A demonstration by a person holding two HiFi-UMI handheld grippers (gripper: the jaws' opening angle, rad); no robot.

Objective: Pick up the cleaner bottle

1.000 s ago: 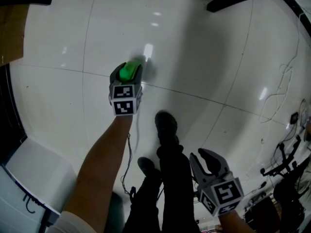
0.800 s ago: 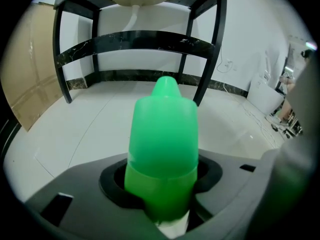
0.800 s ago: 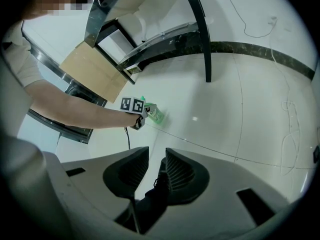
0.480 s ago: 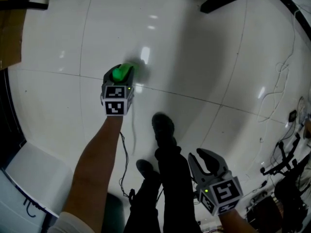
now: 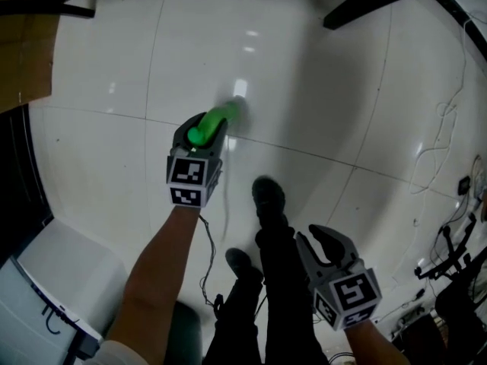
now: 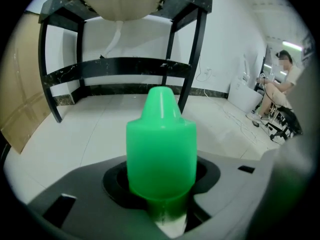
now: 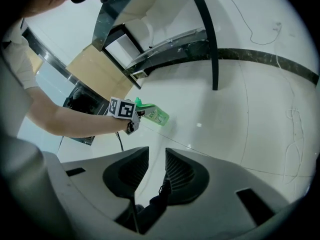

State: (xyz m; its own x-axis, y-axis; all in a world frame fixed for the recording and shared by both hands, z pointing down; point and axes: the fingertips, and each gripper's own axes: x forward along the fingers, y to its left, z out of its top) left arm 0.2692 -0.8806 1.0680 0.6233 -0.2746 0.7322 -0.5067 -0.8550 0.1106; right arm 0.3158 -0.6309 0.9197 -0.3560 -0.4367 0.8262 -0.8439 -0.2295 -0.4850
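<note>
Head view: bottle (image 5: 222,115) clamped in left gripper (image 5: 199,134), jaws just closed onto it, long axis running onward past them.
Left gripper view: bottle dead centre.
Right gripper view: right gripper (image 7: 156,158) narrowly parted, empty, well apart from left gripper.

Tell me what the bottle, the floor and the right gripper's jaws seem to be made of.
Bottle: likely plastic, bright green and smooth. The cap carries a soft sheen and has a moulded shape.
Floor: probably glazed tile, white and glossy. Joint lines and lamp reflections show on it.
Right gripper: its jaws look like matte grey moulded plastic, ribbed on the inner faces, with no shine.
</note>
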